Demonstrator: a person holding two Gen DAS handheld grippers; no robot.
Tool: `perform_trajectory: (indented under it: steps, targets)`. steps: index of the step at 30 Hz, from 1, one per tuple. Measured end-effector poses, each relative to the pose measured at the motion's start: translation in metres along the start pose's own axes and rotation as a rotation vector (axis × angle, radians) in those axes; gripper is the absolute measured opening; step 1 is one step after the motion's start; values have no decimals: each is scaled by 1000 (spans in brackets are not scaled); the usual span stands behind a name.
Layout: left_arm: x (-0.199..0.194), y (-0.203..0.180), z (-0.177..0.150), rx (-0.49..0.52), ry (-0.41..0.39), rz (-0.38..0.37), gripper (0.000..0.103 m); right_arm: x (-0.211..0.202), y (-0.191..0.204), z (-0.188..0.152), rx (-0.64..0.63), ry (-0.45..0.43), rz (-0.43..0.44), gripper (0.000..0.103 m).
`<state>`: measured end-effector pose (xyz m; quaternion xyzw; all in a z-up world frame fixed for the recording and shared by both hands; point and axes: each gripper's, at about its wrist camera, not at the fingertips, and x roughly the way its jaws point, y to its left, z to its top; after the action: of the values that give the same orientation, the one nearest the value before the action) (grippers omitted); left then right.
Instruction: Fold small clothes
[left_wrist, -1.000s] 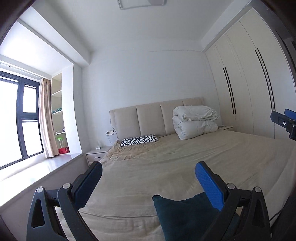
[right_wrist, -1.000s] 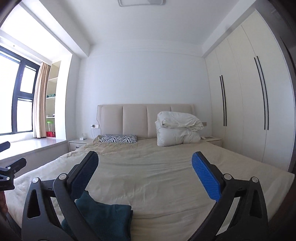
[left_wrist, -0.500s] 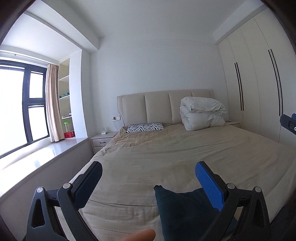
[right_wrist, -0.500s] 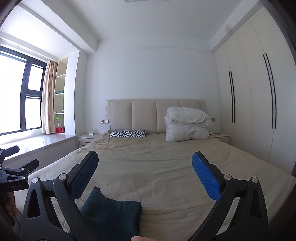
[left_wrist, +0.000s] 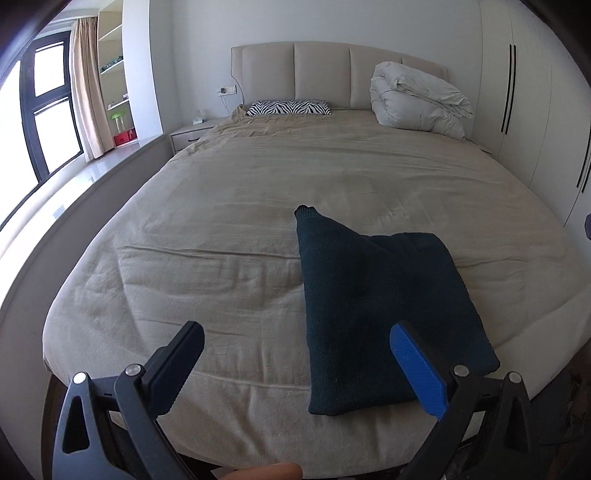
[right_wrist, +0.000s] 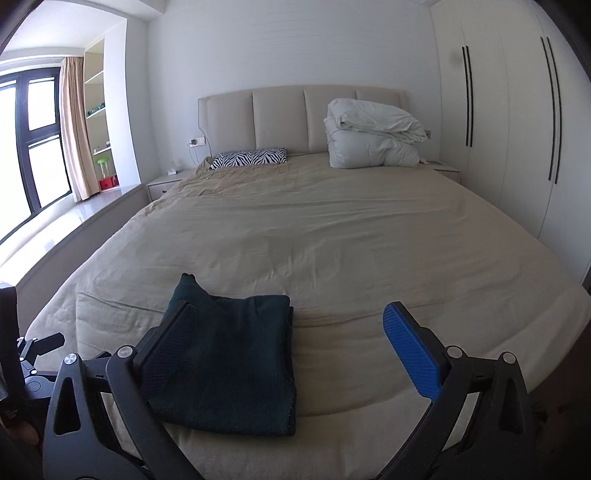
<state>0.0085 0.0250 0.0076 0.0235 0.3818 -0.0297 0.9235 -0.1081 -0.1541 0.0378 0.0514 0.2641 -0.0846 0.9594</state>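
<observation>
A dark teal knit garment (left_wrist: 380, 302) lies folded flat near the foot edge of the beige bed (left_wrist: 229, 206), with one corner sticking up toward the headboard. It also shows in the right wrist view (right_wrist: 236, 358). My left gripper (left_wrist: 295, 354) is open and empty, above the bed's foot edge, its right finger over the garment's near side. My right gripper (right_wrist: 288, 332) is open and empty, its left finger over the garment's left part. The left gripper's body (right_wrist: 33, 354) shows at the left edge of the right wrist view.
A zebra-print pillow (left_wrist: 288, 108) and a folded white duvet (left_wrist: 417, 99) lie by the padded headboard (left_wrist: 317, 70). A nightstand (left_wrist: 190, 134) and a window ledge (left_wrist: 74, 184) stand to the left, white wardrobes (right_wrist: 517, 122) to the right.
Both grippers have tilted down toward the bed, so the folded garment now shows in full. Both stay open. The garment has not moved.
</observation>
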Motion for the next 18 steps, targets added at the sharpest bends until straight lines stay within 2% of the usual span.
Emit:
perform_trajectory:
  steps: [4,7,12,18]
  targets:
    - [10,6,-5,-27,39,-7,103,41,-4,-24,63,191,1,103]
    - [15,11,-7,-39,62,-5,103,64,-7,-44,121,290,22,103]
    - [22,16,-11,-51,88,1,103,86,7,-67,50,290,-49,103]
    - [25,18,-12,-61,98,0,103,78,21,-67,-10,281,-49,103]
